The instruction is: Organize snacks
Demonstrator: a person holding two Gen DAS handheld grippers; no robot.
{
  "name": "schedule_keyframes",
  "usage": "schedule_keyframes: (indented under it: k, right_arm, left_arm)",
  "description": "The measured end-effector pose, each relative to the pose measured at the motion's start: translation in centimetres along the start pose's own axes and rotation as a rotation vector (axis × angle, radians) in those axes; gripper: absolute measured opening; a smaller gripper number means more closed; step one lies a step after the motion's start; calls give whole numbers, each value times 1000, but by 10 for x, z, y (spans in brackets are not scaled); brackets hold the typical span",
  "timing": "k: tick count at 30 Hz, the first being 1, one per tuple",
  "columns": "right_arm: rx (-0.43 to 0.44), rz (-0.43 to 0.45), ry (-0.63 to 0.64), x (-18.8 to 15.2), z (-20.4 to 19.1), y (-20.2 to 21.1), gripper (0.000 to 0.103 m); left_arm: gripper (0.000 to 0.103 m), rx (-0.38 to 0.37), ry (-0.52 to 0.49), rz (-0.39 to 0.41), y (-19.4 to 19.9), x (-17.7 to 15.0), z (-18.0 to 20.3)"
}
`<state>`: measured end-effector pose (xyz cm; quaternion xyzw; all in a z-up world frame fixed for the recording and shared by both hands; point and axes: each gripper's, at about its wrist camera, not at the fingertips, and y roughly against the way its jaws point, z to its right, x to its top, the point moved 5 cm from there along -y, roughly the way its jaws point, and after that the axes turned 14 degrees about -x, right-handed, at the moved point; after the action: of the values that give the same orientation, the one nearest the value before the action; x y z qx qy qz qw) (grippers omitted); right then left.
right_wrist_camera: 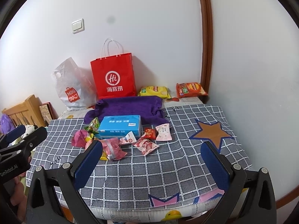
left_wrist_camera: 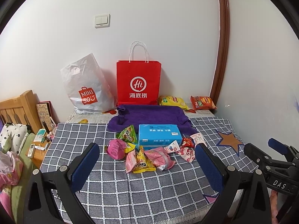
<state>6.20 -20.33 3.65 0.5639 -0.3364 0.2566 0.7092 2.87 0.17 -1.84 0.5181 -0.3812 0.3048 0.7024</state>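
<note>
Both claws (left_wrist_camera: 147, 160) (right_wrist_camera: 151, 160) agape, empty.

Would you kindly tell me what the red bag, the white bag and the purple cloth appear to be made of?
Red bag: matte paper, judging by crisp folds and twisted cord handles. White bag: thin plastic film, crinkled, with a die-cut handle. Purple cloth: probably soft terry or fleece, going by its fuzzy nap.

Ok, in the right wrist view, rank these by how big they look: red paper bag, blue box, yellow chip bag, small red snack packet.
1. red paper bag
2. blue box
3. yellow chip bag, though it lies farther back, so the gap to the box is unsure
4. small red snack packet
</note>
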Motion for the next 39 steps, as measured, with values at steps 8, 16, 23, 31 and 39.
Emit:
schedule_keyframes:
  k: [8,16,23,31,39]
  right_arm:
    - [-15,15,29,-1,-3,2,103]
    - [-16,44,29,1,-4,5,103]
    - [-1,71,22,3,-5,7,103]
    - [-36,103,8,8,-2,-8,103]
    - [17,34,13,12,-6,-49,103]
  left_arm:
    - [102,6,8,2,0,0,-2]
    - [102,6,11,3,0,0,-3]
    - [102,9,10,7,-1,0,-5]
    - [102,8,15,-7,-20,4,-14]
    - [102,25,41,-63,-59,10,-30]
